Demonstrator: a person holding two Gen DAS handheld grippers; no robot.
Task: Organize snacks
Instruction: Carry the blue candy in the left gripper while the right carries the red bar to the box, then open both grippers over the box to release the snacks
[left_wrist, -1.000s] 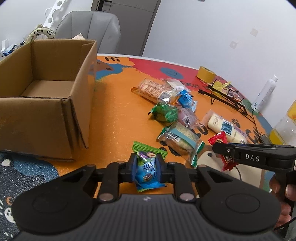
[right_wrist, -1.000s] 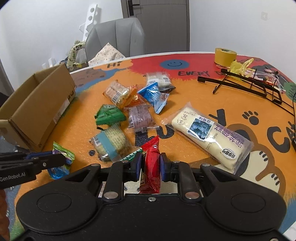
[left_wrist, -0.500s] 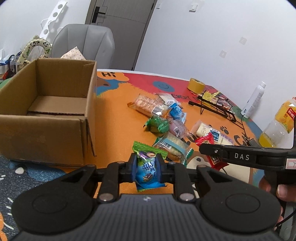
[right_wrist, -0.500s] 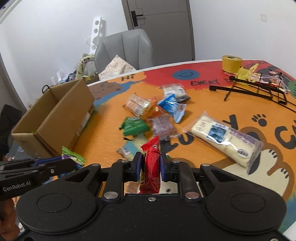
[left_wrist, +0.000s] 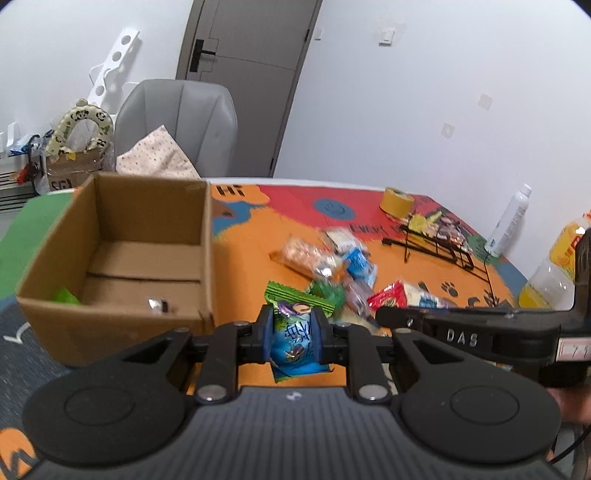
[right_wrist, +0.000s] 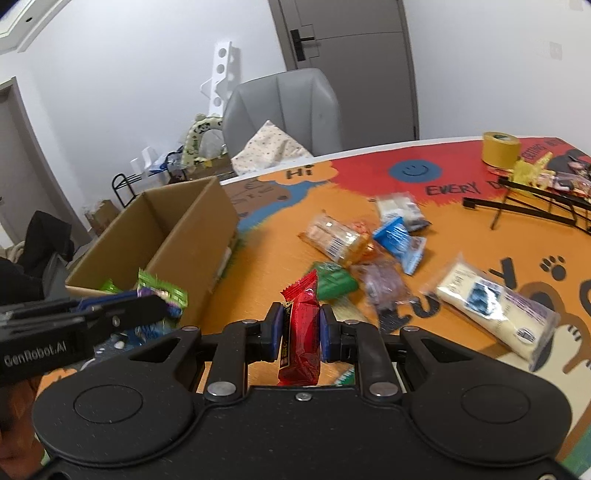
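Both your hands have risen since a second ago, so the cardboard box (left_wrist: 147, 254) now shows its floor and the door behind the grey chair (left_wrist: 177, 122) has come into sight. Your left tongs (left_wrist: 293, 330) are clamped on a blue and green snack packet (left_wrist: 295, 339), held clear of the desk (left_wrist: 251, 236) just right of the box's near corner. Your right tongs (right_wrist: 297, 332) are clamped on a red snack packet (right_wrist: 301, 332), upright between the blue pads, above the orange part of the desk. Inside the box lie a green wrapper (left_wrist: 66, 295) at the near left corner and a small silvery piece (left_wrist: 157, 304) by the front wall. More snacks stay loose in a heap (right_wrist: 365, 251) at mid-desk, among them a long pale bar in clear wrap (right_wrist: 495, 310) lying apart to the right. Farther back stand a roll of yellow tape (right_wrist: 500, 149) and a black wire rack (right_wrist: 535, 206). Along the right edge stand a white bottle (left_wrist: 511, 221) and a bottle of yellow drink (left_wrist: 554, 269).
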